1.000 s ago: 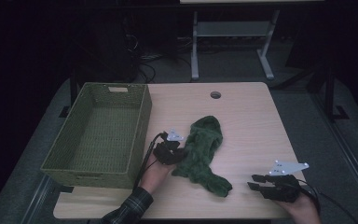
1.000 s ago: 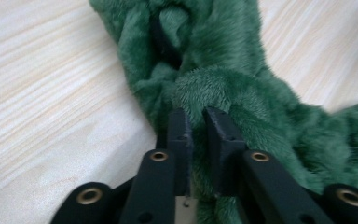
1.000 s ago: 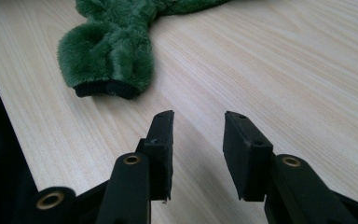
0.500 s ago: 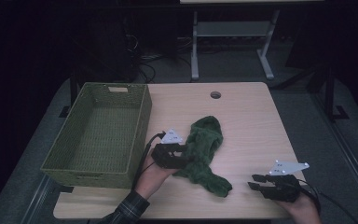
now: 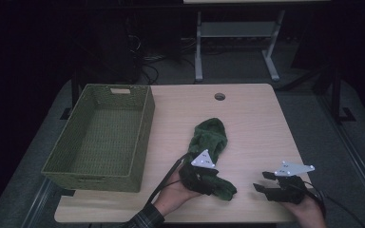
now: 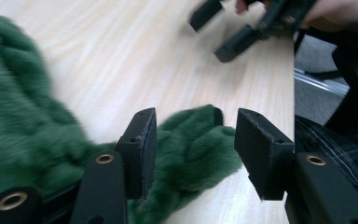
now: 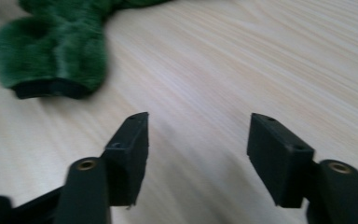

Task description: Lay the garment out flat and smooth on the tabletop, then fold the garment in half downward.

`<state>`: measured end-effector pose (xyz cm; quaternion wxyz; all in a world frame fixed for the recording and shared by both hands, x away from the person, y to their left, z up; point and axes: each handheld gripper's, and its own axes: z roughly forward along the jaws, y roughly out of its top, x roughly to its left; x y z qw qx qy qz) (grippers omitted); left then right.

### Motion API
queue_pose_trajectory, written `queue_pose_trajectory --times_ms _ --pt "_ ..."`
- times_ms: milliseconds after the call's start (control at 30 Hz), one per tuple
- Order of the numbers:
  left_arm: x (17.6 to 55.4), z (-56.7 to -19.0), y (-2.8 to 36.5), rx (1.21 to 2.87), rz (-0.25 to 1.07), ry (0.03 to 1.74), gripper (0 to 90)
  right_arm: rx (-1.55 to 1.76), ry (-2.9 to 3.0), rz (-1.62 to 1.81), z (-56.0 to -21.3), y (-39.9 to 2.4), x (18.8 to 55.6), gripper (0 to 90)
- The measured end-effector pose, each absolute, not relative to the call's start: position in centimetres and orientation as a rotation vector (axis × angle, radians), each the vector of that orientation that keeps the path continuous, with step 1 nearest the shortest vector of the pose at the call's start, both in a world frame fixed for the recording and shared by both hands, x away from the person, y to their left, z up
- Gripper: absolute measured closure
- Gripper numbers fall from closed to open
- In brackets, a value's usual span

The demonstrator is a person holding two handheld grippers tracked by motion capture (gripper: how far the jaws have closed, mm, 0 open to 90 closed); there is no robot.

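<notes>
A green fuzzy cloth (image 5: pixel 210 137) lies lengthwise on the wooden table (image 5: pixel 256 123). My left gripper (image 5: pixel 206 176) sits over its near end. In the left gripper view my left gripper (image 6: pixel 196 121) is open, having just been opening, with the cloth's end (image 6: pixel 191 149) lying loose between the jaws. My right gripper (image 5: pixel 261 180) rests near the table's front right. It too is open, its jaws just widened, and my right gripper (image 7: pixel 198 121) has only bare wood between its jaws. The cloth's end (image 7: pixel 51 51) lies beyond it to the upper left.
A green woven basket (image 5: pixel 100 133) stands on the left of the table, with nothing in it. A round cable hole (image 5: pixel 219 97) is near the far edge. The right gripper (image 6: pixel 242 28) shows far off in the left gripper view.
My left hand has slid from the cloth's left side to its near end, and the cloth's near part has shifted a little. The right hand has stayed put.
</notes>
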<state>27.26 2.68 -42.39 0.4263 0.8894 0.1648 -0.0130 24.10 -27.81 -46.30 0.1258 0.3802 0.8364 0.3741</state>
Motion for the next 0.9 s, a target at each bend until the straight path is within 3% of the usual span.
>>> queue_pose_trajectory --times_ms 133,433,600,733,900 --pt "26.6 -43.1 1.4 2.247 -0.06 0.364 48.3 1.144 2.36 1.041 -46.7 -28.1 24.6 21.6" --pt "25.4 -44.8 -0.6 2.333 -0.058 0.29 49.0 1.207 2.32 0.995 -47.3 -28.4 25.1 14.6" --pt "25.7 -45.6 -0.9 2.37 -0.032 0.298 61.2 1.211 2.312 0.984 -47.6 -28.3 25.3 14.3" --pt "26.2 -45.4 -0.6 2.342 -0.056 0.325 82.4 1.206 2.314 0.97 -47.8 -28.3 25.4 14.2" --pt "26.8 -44.2 0.1 2.286 -0.069 0.344 85.3 1.203 2.312 0.986 -48.1 -28.4 25.4 13.7"
